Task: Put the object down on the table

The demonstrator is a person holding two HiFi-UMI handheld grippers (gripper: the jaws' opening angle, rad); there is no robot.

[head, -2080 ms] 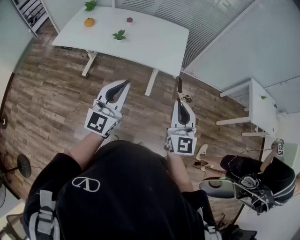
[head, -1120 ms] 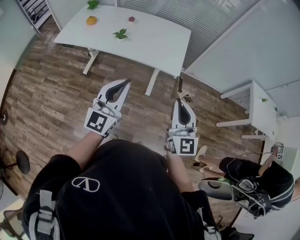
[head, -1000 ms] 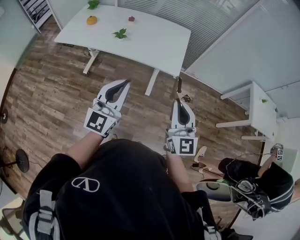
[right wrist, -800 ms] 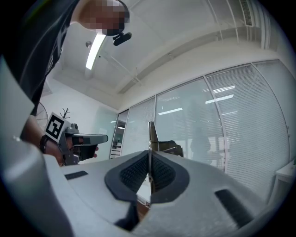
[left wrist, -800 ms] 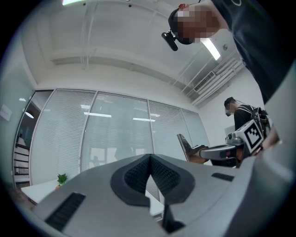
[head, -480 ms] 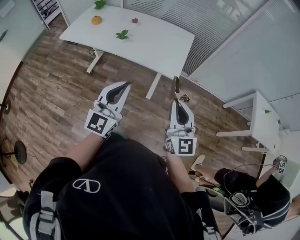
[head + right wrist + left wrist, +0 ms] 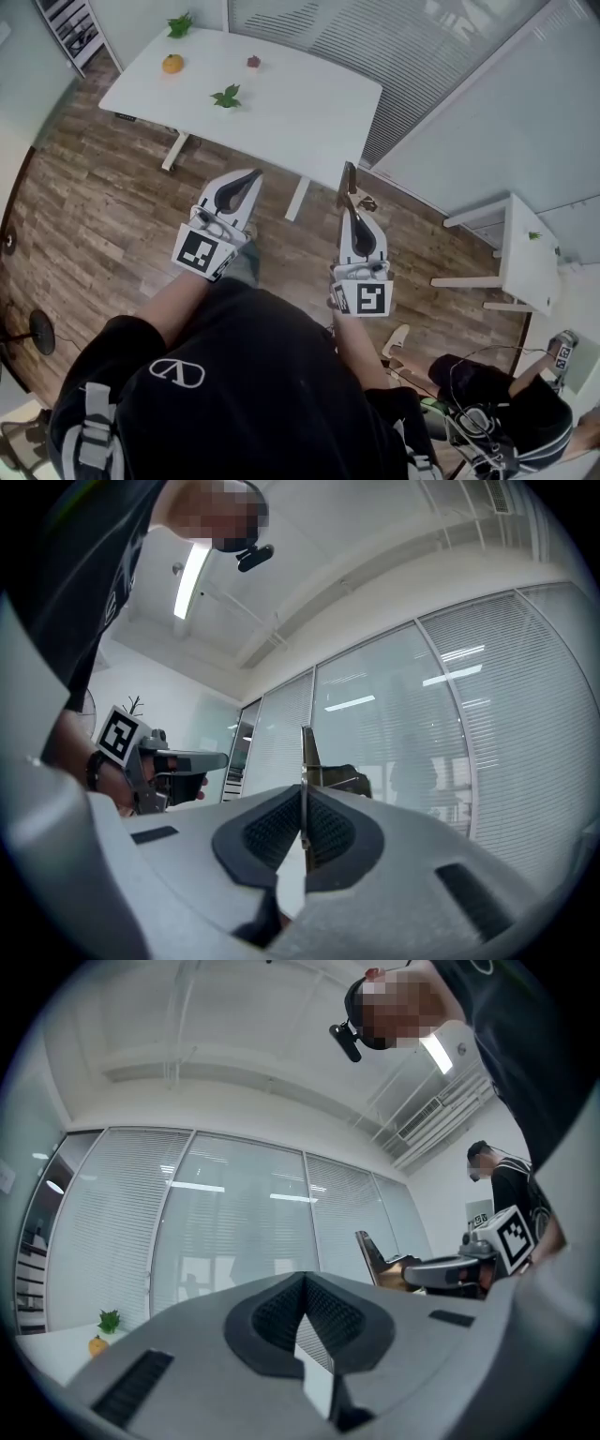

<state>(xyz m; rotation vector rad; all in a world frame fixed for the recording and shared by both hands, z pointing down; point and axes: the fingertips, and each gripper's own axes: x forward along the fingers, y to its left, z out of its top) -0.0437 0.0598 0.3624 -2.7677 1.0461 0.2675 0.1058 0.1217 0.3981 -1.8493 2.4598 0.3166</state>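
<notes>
My right gripper (image 7: pixel 348 208) is shut on a thin dark flat piece (image 7: pixel 349 178) that sticks up and forward past its tips. Seen edge-on in the right gripper view, the piece (image 7: pixel 307 752) is clamped between the ribbed pads (image 7: pixel 328 832). The left gripper view shows its brownish face (image 7: pixel 375 1255) beside the right gripper (image 7: pixel 441 1271). My left gripper (image 7: pixel 251 175) is shut with nothing in it, its pads (image 7: pixel 277 1312) meeting at the top. The white table (image 7: pixel 300 112) stands ahead of both grippers, above the wooden floor.
On the table lie an orange fruit (image 7: pixel 172 64), a green leaf (image 7: pixel 226 96), a small red thing (image 7: pixel 253 62) and a green plant (image 7: pixel 179 25). A smaller white table (image 7: pixel 520 248) stands at the right. A person (image 7: pixel 492 417) sits low at the bottom right. Blinds line the wall behind.
The view has shifted: the white table now lies nearer the gripper tips. Both grippers keep their pose, the right still holding the dark piece.
</notes>
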